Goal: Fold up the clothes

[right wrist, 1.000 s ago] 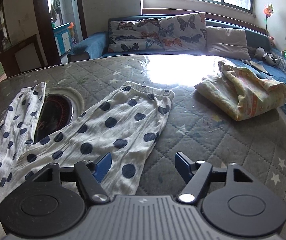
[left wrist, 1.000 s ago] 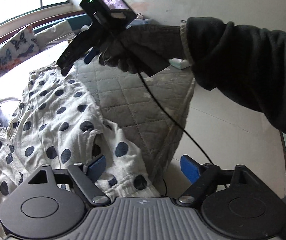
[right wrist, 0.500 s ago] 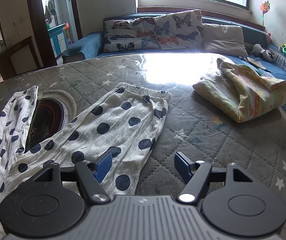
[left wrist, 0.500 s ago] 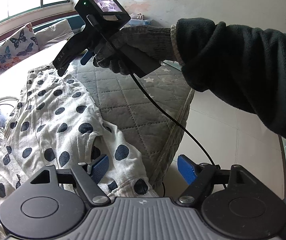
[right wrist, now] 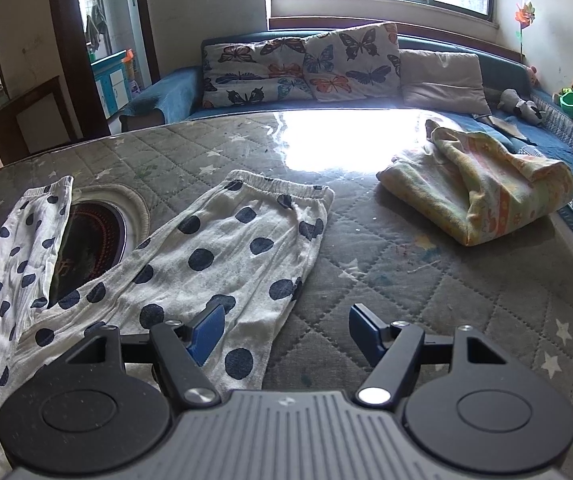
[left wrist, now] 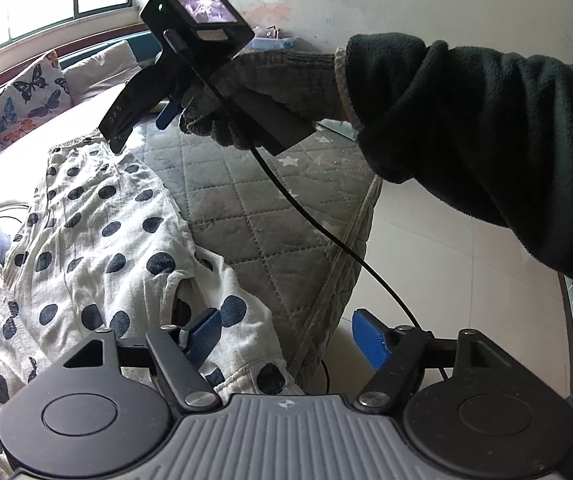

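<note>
Pants (right wrist: 222,248) lie spread flat on the quilted counter (right wrist: 406,280), unfolded. Left tool (left wrist: 286,336) and right tool (right wrist: 282,332) both hover released above them; a shallow pinch could catch only one fabric layer

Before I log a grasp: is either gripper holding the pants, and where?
Neither. The left gripper and right gripper are both open above the pants, gripping nothing.
</note>
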### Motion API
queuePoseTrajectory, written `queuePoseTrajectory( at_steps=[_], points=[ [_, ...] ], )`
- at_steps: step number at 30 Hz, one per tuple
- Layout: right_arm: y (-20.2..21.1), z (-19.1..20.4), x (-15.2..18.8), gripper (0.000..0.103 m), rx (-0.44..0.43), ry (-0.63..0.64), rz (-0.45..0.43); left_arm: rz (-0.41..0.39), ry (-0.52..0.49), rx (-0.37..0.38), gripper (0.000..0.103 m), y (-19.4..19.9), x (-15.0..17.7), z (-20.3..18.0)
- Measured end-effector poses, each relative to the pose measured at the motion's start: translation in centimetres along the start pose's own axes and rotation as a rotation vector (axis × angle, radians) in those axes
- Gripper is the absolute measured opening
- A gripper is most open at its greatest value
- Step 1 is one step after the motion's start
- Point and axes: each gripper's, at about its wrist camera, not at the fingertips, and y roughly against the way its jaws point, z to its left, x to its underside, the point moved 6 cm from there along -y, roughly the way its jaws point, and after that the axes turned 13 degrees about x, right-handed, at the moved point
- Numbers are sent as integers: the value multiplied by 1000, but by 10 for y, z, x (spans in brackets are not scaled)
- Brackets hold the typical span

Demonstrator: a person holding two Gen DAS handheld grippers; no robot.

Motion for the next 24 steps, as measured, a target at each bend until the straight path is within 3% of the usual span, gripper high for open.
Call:
queuePoseTrajectory(
  at_steps=[17, 24],
  points=[
    [2, -6, 2, 71, 12, -7, -3, 74, -24, -37, 73, -20, -5, -4],
    [-2, -7, 2, 71, 12, -12, 0, 86, -2, -21, 59, -24, -4, 0]
  ],
)
